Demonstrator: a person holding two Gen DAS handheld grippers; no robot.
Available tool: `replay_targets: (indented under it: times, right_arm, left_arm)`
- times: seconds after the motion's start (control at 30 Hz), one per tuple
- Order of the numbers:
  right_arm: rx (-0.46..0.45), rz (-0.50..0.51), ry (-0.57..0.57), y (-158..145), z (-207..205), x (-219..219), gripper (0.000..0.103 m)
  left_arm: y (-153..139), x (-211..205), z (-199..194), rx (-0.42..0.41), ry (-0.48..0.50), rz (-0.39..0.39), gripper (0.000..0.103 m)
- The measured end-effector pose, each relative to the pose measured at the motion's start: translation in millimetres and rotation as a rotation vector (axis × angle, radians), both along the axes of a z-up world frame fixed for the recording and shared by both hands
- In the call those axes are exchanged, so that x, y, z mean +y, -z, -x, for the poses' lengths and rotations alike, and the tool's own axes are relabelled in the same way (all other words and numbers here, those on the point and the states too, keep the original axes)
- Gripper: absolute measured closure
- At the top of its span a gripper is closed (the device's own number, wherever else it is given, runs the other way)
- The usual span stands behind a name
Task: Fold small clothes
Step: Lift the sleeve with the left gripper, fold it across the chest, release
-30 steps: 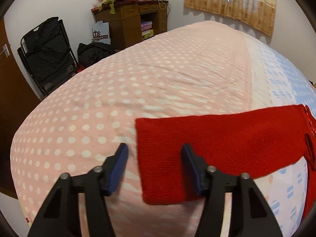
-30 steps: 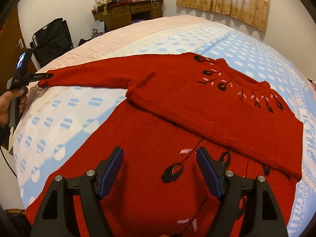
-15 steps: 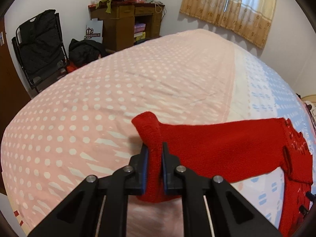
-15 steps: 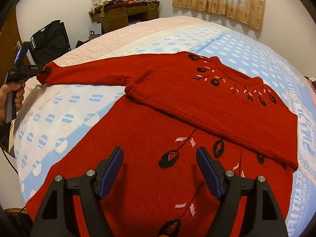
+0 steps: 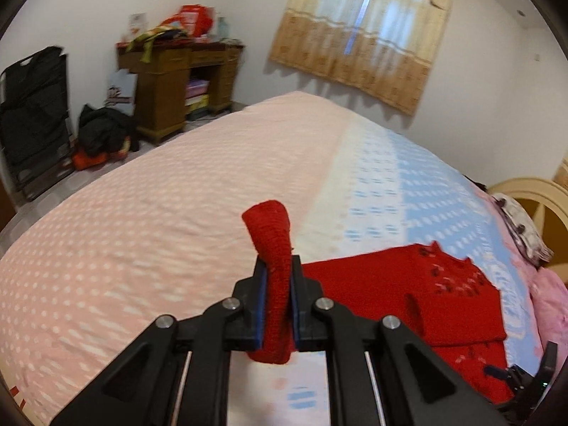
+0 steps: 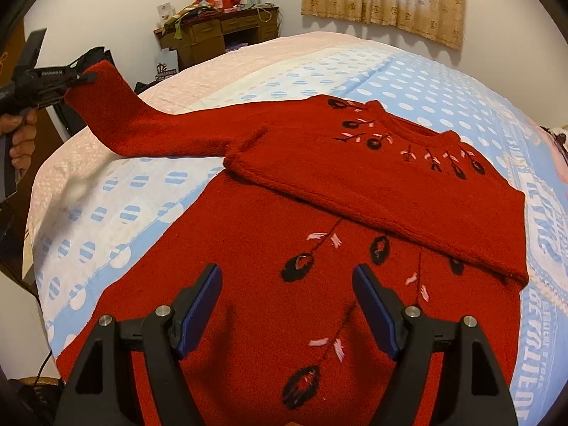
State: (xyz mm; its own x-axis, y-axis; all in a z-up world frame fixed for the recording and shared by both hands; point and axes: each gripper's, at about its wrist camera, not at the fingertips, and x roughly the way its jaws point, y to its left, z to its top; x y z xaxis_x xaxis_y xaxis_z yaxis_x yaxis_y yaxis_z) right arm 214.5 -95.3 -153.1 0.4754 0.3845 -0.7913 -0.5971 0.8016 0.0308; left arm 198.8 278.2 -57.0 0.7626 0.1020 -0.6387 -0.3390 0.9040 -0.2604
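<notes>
A red knit sweater (image 6: 269,220) with black and pink embroidery lies on the bed, its right sleeve folded across the chest. My left gripper (image 5: 278,284) is shut on the cuff of the left sleeve (image 5: 271,234) and holds it lifted off the bed; in the right wrist view it shows at the far left (image 6: 76,74) with the sleeve (image 6: 142,124) rising to it. My right gripper (image 6: 287,305) is open and empty, hovering over the sweater's lower body. The sweater's body also shows in the left wrist view (image 5: 419,291).
The bed (image 6: 408,81) has a pink dotted cover on the left and a blue dotted one on the right. A wooden desk (image 5: 177,71) piled with items, a black folding chair (image 5: 32,117) and bags stand by the far wall. Pillows (image 5: 525,227) lie at the right.
My left gripper closed on the sleeve cuff, then lifted it off the bed and carried it toward the sweater's body. My right gripper stayed open over the lower body.
</notes>
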Motion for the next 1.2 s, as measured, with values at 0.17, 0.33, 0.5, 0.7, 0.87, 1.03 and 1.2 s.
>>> replay_targets:
  times: [0.17,0.33,0.5,0.7,0.87,1.03,1.2]
  right_arm:
    - [-0.003,-0.007,0.025,-5.6,2.1,-14.8,0.026]
    - [-0.010,-0.006,0.054,-10.6,4.1,-34.8,0.026]
    - [0.000,-0.019,0.096,-9.0,7.4,-59.0,0.026]
    - [0.005,-0.021,0.127,-3.3,12.6,-79.4,0.026]
    - [0.000,-0.017,0.146,1.9,16.6,-88.9,0.026]
    - [0.000,-0.019,0.146,5.9,20.8,-93.2,0.026]
    - [0.006,-0.038,0.159,8.1,22.3,-100.6,0.026]
  left_arm:
    - [-17.3,-38.2,-12.4,-0.034,0.093,-0.009,0.091]
    - [-36.3,-68.2,-21.7,-0.071,0.163,0.011,0.092]
    - [-50.7,-91.9,-28.7,-0.103,0.210,0.022,0.092]
    - [-65.2,-118.5,-42.0,-0.133,0.258,0.040,0.092]
    - [-75.2,-146.7,-51.4,-0.150,0.301,0.040,0.092]
    - [-84.0,-169.7,-60.5,-0.165,0.340,0.040,0.092]
    - [-93.3,-198.6,-70.4,-0.181,0.386,0.039,0.092]
